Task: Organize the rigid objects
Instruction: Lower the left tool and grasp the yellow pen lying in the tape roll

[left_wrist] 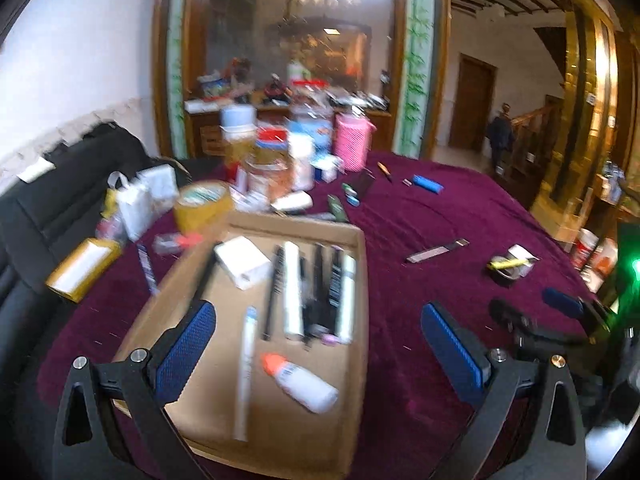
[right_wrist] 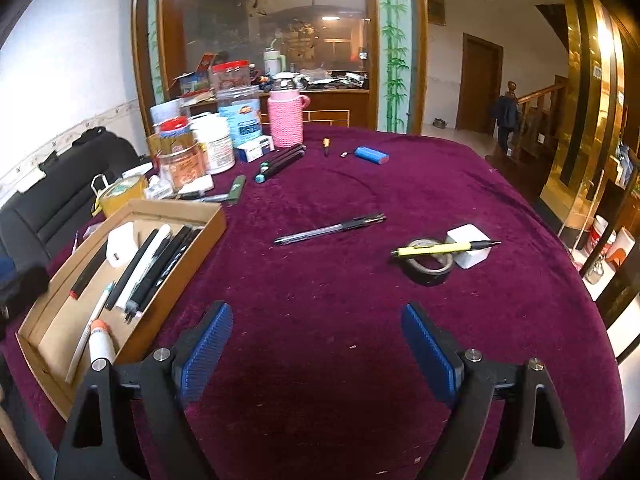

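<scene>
- My left claw [left_wrist: 318,344] hangs spread wide over the cardboard tray [left_wrist: 362,280], nothing between its blue pads [left_wrist: 186,350].
- Just ahead of its left pad, inside the tray, lies a white charger block [left_wrist: 242,262]; this view is smeared, so I take the name from its shape.
- Between the pads a white pen [left_wrist: 245,372] runs lengthwise, and beside it lies a white glue bottle with an orange cap [left_wrist: 300,382], tipped on its side.
- Farther forward in the tray is a row of dark and white pens and markers [left_wrist: 316,288], side by side, touching.
- Beyond the tray's far left corner stands a roll of yellow tape [left_wrist: 202,204].
- My right claw [right_wrist: 318,354] is also spread, empty, over bare purple tablecloth [right_wrist: 320,380].
- The same tray [right_wrist: 188,256] sits to the left of my right claw, just beside its left finger.
- Ahead of it, slightly left, a clear ballpoint pen [right_wrist: 330,229] lies alone on the cloth.
- Ahead and to the right, a yellow mechanical pencil [right_wrist: 444,247] rests across a roll of dark tape [right_wrist: 428,266], its tip over a small white cube adapter [right_wrist: 472,250].
- Far ahead are a pink knitted flask [right_wrist: 285,120], a small screwdriver [right_wrist: 326,146] and a blue battery pack [right_wrist: 372,155], well apart from both claws.
</scene>
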